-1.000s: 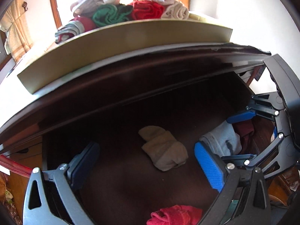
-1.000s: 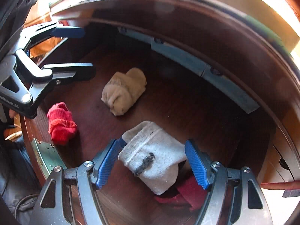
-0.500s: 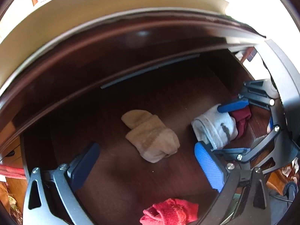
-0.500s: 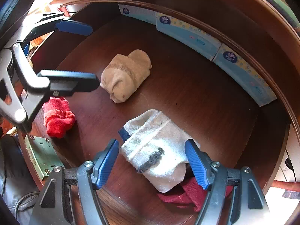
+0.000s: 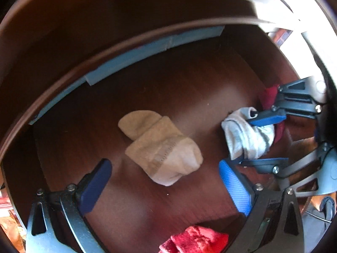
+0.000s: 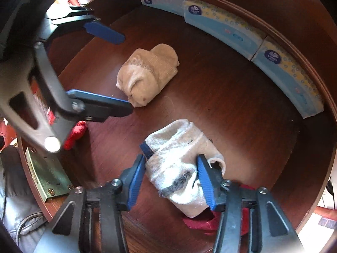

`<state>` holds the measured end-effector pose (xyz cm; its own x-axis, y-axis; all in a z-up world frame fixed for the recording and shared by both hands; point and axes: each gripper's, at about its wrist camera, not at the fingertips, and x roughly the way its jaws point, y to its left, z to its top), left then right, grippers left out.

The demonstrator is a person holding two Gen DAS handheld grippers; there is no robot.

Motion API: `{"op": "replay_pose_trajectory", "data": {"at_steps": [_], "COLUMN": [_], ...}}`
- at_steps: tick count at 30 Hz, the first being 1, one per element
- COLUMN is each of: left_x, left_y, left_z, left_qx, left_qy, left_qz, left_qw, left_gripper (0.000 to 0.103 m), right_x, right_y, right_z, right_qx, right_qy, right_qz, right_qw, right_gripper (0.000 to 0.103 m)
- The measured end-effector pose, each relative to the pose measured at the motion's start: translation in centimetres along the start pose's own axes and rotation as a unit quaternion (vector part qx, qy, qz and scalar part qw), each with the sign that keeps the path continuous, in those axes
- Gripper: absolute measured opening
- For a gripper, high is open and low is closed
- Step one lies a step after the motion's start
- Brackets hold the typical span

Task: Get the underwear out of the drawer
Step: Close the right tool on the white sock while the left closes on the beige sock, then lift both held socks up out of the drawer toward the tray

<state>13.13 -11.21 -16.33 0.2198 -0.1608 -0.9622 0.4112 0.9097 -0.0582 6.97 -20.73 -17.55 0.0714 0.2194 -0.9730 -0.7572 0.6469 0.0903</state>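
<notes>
Home, likely a bedroom; open dark wooden drawer (image 6: 210,88) with folded clothing: beige bundle (image 6: 147,76), white-grey bundle (image 6: 177,168), bright red piece (image 5: 195,240), dark red piece (image 6: 200,223); tissue packs (image 6: 252,35) line the back wall; brass lock plate (image 6: 46,177) on the front edge

The left tongs (image 5: 164,186) had two black skeletal fingers with triangular cut-outs and silver screw heads at the joints. Each finger carried a blue ribbed pad (image 5: 234,188), the right one brightly lit, the left one in shadow and darker. The right tongs (image 6: 169,181) were built alike: dark metal linkages, round silver screws, blue ridged pads (image 6: 134,182) with black backing, and slotted bars running back toward the camera.
</notes>
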Motion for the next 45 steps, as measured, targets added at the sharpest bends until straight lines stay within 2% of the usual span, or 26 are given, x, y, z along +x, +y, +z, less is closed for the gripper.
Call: {"op": "replay_pose_trajectory", "data": {"at_steps": [3,8,11,17,22,25,28,32,34,36,40,45], "left_x": [0.4,1.2,1.7,2.4,2.5,2.1,2.1,2.5,2.3,2.0,1.5,-0.1], "left_y": [-0.9,-2.5,-3.1,-3.3,-3.2,-2.9,-3.4,-4.5,-5.1,-6.0,-7.0,-6.9], "left_z": [0.3,1.6,2.1,2.8,2.7,3.0,2.8,3.1,3.2,3.2,2.9,2.5], "left_qx": [0.016,0.029,0.036,0.030,0.033,0.037,0.043,0.057,0.074,0.092,0.108,0.082], "left_qy": [0.003,0.011,0.018,0.026,0.029,0.029,0.024,0.030,0.025,0.019,0.009,-0.029], "left_qz": [0.015,0.018,0.017,0.005,0.004,0.010,0.037,0.050,0.057,0.071,0.084,0.073], "left_qw": [0.9998,0.9994,0.9990,0.9992,0.9990,0.9989,0.9981,0.9966,0.9953,0.9930,0.9906,0.9935], "left_gripper": [0.103,0.102,0.099,0.091,0.066,0.064,0.064,0.064,0.048,0.043,0.036,0.035], "right_x": [0.1,0.1,-0.2,-0.1,-0.3,-0.5,-0.5,-0.1,-0.1,-0.1,-0.4,-1.2], "right_y": [0.2,-0.1,-0.8,-1.3,-1.3,-1.4,-1.5,-1.6,-1.4,-1.1,-0.7,-0.5], "right_z": [0.2,0.3,0.9,-0.5,-0.8,-1.0,-1.1,-1.0,-0.8,-0.8,-1.1,-1.5], "right_qx": [-0.004,0.003,0.002,0.002,0.002,0.002,0.002,0.001,0.001,-0.002,-0.003,-0.006], "right_qy": [-0.001,-0.010,-0.012,-0.018,-0.019,-0.018,-0.017,-0.015,-0.015,-0.018,-0.029,-0.049], "right_qz": [0.001,0.024,0.029,0.043,0.047,0.047,0.049,0.049,0.047,0.044,0.040,0.036], "right_qw": [1.000,1.000,1.000,0.999,0.999,0.999,0.999,0.999,0.999,0.999,0.999,0.998], "right_gripper": [0.042,0.039,0.039,0.039,0.039,0.039,0.039,0.039,0.039,0.038,0.028,0.020]}}
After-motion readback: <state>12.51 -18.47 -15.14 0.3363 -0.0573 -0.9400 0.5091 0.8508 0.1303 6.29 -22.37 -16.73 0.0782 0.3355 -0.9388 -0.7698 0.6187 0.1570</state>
